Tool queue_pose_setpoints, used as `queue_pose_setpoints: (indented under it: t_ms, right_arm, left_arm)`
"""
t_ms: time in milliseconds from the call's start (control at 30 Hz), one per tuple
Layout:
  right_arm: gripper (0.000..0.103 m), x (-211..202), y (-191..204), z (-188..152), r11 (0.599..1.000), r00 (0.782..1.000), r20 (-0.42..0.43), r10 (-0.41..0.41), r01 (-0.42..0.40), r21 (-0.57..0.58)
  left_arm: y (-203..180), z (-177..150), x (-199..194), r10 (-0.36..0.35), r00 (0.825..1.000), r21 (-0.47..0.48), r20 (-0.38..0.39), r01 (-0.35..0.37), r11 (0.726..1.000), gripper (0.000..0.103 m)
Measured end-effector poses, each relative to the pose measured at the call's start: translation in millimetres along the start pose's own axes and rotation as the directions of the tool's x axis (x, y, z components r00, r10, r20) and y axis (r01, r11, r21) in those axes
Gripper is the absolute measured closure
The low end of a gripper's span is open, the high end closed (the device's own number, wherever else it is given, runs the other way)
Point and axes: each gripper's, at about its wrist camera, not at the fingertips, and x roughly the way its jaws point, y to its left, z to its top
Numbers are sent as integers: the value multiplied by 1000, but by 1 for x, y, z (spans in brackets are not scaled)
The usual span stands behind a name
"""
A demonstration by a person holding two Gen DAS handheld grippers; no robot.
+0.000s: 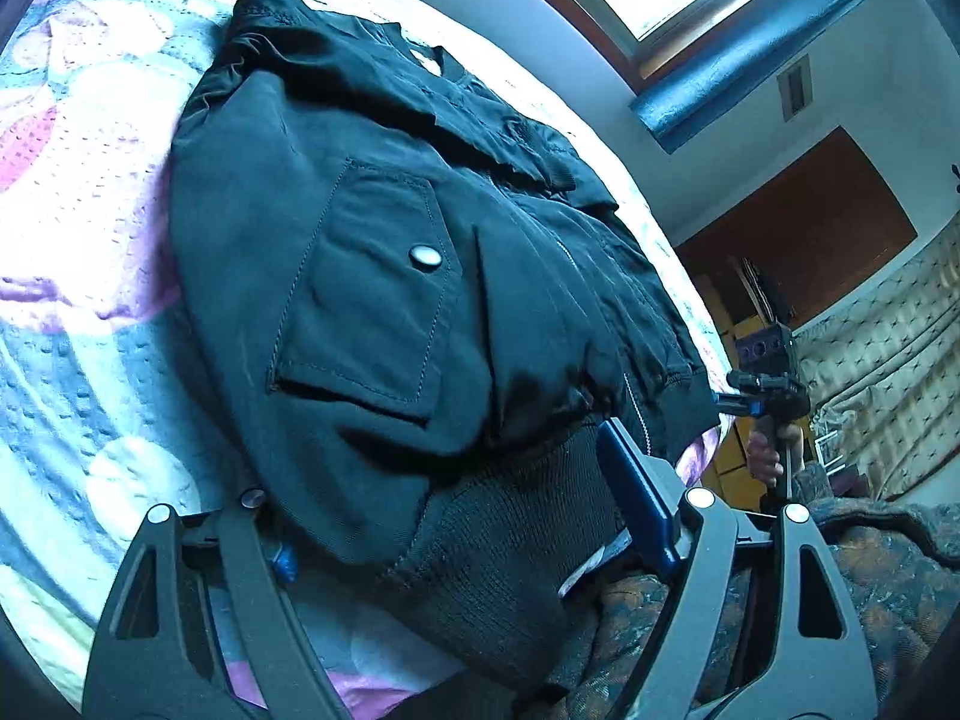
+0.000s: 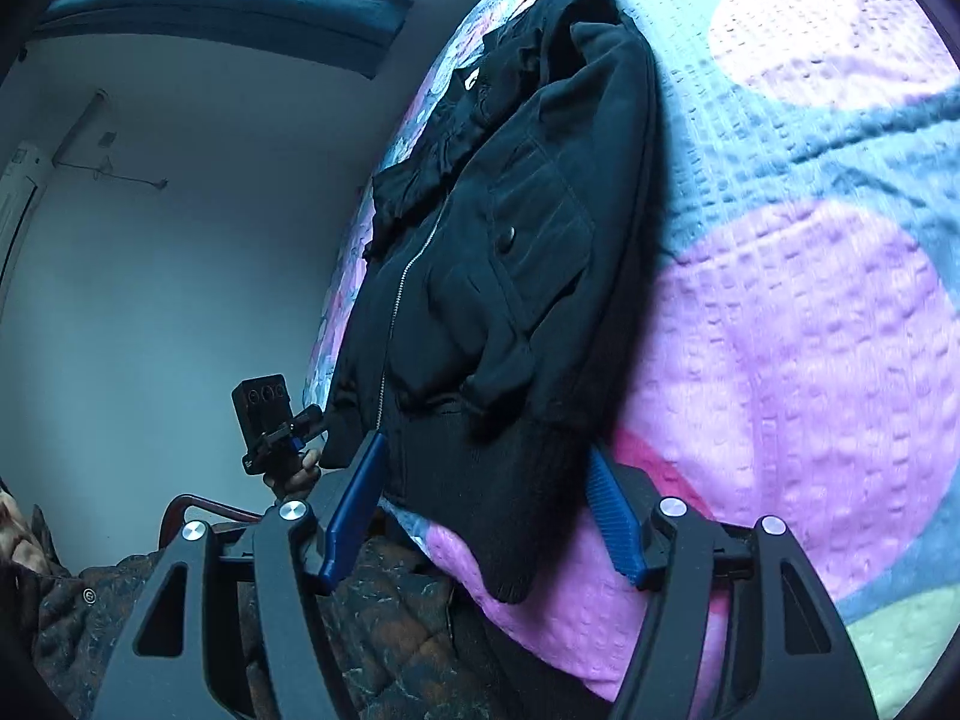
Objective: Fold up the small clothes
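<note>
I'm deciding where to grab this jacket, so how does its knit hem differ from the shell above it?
The knit hem is ribbed and coarse, while the shell is smooth woven fabric. The knit hem is plain, but the shell carries a flap pocket with a metal snap. The knit hem is a narrow band at the near edge, and the shell spreads back over the quilt. Both are dark.
</note>
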Motion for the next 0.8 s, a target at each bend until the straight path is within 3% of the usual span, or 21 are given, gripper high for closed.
queue_pose_setpoints:
  t_ms: [67,133,200,300,367,467,500,567,800]
  right_arm:
    - [49,8,4,1,999,999,-10,-36,36,-17]
    - [74,19,4,1,997,997,-33,-71,71,-21]
    - [85,25,0,-2,997,996,-42,-79,78,-23]
    - [86,24,-1,-2,997,997,-38,-72,71,-21]
    - [86,25,-1,-1,997,997,-36,-74,73,-26]
    - [86,28,-3,0,998,997,-34,-62,62,-22]
    - [86,29,-3,0,998,997,-33,-63,62,-22]
    - [86,29,-2,0,998,998,-31,-56,56,-19]
    - [87,18,-6,-1,998,999,-7,53,-53,18]
  left_arm:
    - [0,1,0,25,1000,-5,0,-25,1000,37]
    - [0,1,0,67,998,3,-4,-67,998,48]
    - [-1,-1,-1,94,996,7,-7,-94,996,54]
    - [0,-4,-5,96,995,7,-15,-96,995,55]
    - [0,-5,-6,73,997,7,-22,-72,997,44]
    - [1,-5,-5,52,999,0,-15,-52,999,44]
    - [3,-5,-6,51,999,-8,-13,-51,999,47]
    - [7,-5,-6,89,996,-23,-14,-89,996,73]
    - [7,-4,-14,77,997,-53,0,-76,996,82]
